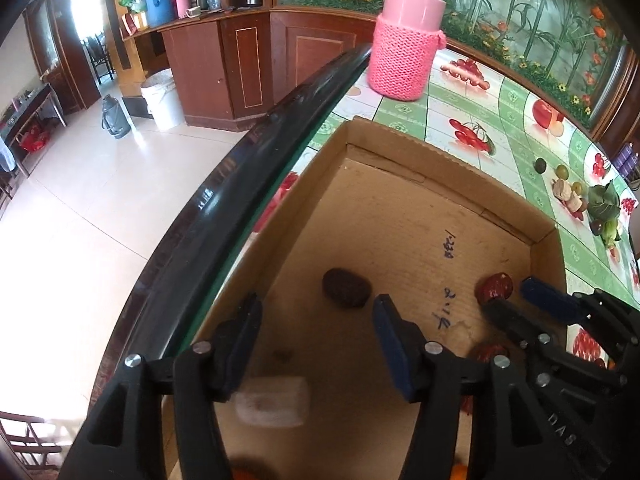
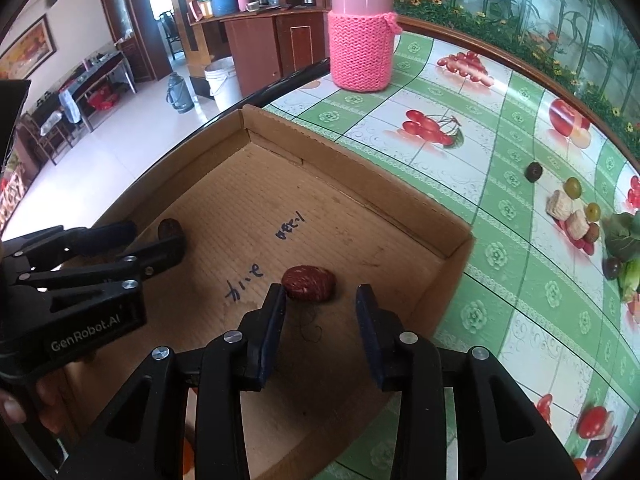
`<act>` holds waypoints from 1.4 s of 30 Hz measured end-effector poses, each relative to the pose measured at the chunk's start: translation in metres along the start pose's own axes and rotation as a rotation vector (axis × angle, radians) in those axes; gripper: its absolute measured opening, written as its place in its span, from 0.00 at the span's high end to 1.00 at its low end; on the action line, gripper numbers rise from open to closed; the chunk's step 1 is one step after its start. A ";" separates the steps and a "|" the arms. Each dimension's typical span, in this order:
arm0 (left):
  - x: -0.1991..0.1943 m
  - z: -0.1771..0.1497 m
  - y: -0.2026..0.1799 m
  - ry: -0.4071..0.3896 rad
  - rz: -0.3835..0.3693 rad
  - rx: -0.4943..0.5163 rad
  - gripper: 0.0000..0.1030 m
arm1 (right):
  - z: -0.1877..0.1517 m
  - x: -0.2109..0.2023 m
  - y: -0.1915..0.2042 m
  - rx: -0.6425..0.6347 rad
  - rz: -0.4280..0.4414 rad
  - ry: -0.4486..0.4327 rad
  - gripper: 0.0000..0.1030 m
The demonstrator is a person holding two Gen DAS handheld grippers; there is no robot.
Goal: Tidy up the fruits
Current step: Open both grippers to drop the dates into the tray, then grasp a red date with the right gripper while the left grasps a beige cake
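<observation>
Inside the cardboard box (image 2: 448,240) on the bench (image 2: 500,184): red date (image 2: 309,282) just beyond the right tool (image 2: 320,300), jaws spread, empty. Left tool (image 1: 316,316) likewise released, darker date (image 1: 346,287) ahead. Likely mid-placement or about to pick; next calls for closing squarely on one fruit. Only left view shows a white wrapped piece (image 1: 274,402).

In the left wrist view, a white blurred object (image 1: 273,402) lies in the cardboard box (image 1: 420,148) at about 6 o'clock; I cannot tell what it is. An orange fruit (image 1: 459,472) at 5 o'clock is cut by the bottom edge. A red date (image 1: 489,352) is half hidden behind the right gripper (image 1: 510,294). In the right wrist view, the left gripper (image 2: 158,236) covers part of a dark date (image 2: 168,227) at 9 o'clock.
</observation>
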State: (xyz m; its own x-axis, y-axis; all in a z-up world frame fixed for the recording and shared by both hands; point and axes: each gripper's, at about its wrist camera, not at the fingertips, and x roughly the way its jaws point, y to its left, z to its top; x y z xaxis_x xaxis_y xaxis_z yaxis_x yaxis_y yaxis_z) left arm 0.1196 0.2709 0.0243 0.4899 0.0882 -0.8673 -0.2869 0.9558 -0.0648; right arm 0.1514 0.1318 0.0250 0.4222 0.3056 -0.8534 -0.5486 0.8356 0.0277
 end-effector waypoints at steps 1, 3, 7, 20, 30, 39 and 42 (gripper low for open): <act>-0.002 -0.002 0.001 -0.002 0.002 -0.002 0.40 | -0.001 -0.002 0.000 0.001 -0.005 -0.002 0.65; -0.006 -0.005 0.002 -0.006 0.005 0.001 0.39 | -0.004 -0.005 -0.003 0.008 -0.007 -0.002 0.65; -0.016 -0.009 0.004 -0.022 0.019 0.006 0.35 | -0.009 -0.017 -0.005 0.016 -0.009 -0.023 0.63; -0.051 -0.021 0.005 -0.094 0.070 0.033 0.25 | -0.027 -0.048 -0.012 0.057 -0.026 -0.061 0.61; -0.071 -0.035 -0.014 -0.124 0.070 0.077 0.21 | -0.059 -0.074 -0.031 0.103 -0.045 -0.061 0.61; -0.079 -0.053 -0.061 -0.115 0.032 0.152 0.18 | -0.111 -0.102 -0.067 0.179 -0.054 -0.053 0.60; -0.080 -0.060 -0.085 -0.109 0.011 0.201 0.17 | -0.130 -0.108 -0.083 0.213 -0.066 -0.045 0.60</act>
State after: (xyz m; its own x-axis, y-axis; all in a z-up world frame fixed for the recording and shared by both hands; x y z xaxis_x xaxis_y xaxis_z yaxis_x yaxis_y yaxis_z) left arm 0.0552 0.1655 0.0693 0.5770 0.1181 -0.8082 -0.1284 0.9903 0.0530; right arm 0.0576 -0.0304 0.0473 0.4866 0.2636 -0.8329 -0.3565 0.9303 0.0861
